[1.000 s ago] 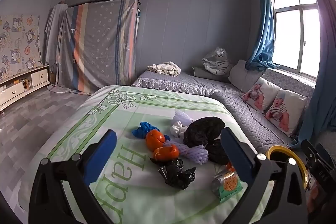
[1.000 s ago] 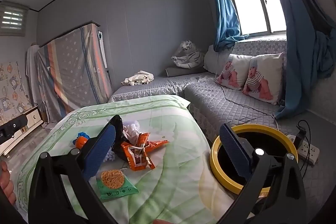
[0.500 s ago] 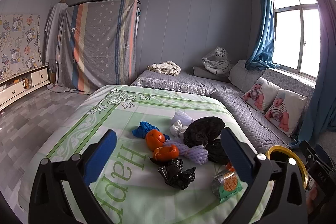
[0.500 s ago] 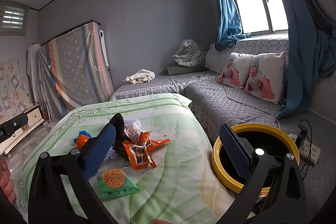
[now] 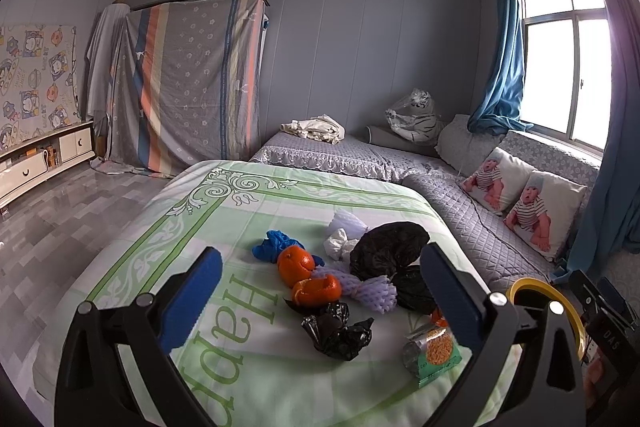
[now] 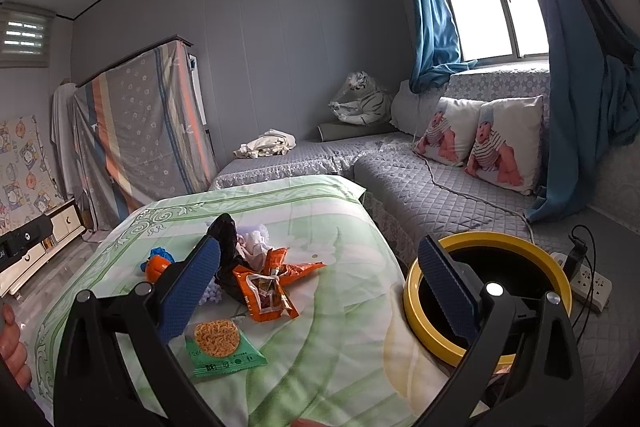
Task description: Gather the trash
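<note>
Hovering over the green-sheeted table [image 5: 248, 211], both tongs spread wide, nothing gripped. Left tongs [image 5: 320, 303] frame the trash pile: orange fruit [image 5: 295, 264] touching a peel half [image 5: 317, 291], blue glove [image 5: 274, 245] just behind, lilac foam net [image 5: 370, 291] btwn peel and big black bag [image 5: 390, 245]. Crumpled small black bag [image 5: 338, 333] sits nearest, green noodle packet [image 5: 434, 347] to its right near the table edge. White tissue wad [image 5: 340, 243] by the big bag. Right tongs [image 6: 320, 297] look at the same heap from the other side: torn orange snack wrapper [image 6: 266, 285] in front, the green noodle packet flat beside the left pad. Yellow-rimmed bin [image 6: 492, 243] stands just off the table's right side, behind the right pad, w/ a dark interior.
</note>
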{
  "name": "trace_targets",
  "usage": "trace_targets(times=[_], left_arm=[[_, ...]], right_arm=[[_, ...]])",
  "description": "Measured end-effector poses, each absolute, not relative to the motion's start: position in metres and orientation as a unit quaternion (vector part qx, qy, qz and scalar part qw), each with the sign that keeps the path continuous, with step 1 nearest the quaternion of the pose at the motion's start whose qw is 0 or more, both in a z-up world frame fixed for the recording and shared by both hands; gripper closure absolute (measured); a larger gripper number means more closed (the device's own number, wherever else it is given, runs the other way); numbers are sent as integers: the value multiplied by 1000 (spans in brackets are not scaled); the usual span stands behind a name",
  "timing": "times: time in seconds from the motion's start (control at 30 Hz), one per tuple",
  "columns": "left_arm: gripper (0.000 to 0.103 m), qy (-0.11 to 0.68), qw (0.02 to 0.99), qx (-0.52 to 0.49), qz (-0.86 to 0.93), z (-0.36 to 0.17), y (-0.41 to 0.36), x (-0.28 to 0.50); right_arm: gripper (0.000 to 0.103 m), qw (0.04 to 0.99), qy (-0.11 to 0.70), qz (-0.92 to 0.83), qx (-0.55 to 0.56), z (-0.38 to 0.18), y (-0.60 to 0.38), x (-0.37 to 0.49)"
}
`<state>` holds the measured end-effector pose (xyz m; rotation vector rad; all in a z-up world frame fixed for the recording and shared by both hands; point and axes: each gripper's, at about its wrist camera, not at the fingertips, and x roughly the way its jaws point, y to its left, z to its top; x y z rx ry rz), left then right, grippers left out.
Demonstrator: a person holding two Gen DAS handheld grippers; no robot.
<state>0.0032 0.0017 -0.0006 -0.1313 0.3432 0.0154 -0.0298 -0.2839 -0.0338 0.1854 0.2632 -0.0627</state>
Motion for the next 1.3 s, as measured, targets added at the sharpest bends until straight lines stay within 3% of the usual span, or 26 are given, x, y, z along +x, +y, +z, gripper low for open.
trace_targets(times=[1.3], left_arm=[[7,177,982,-71,3,-8,2,4]], right_arm=[[8,985,141,-27,97,-37,-282,-27]])
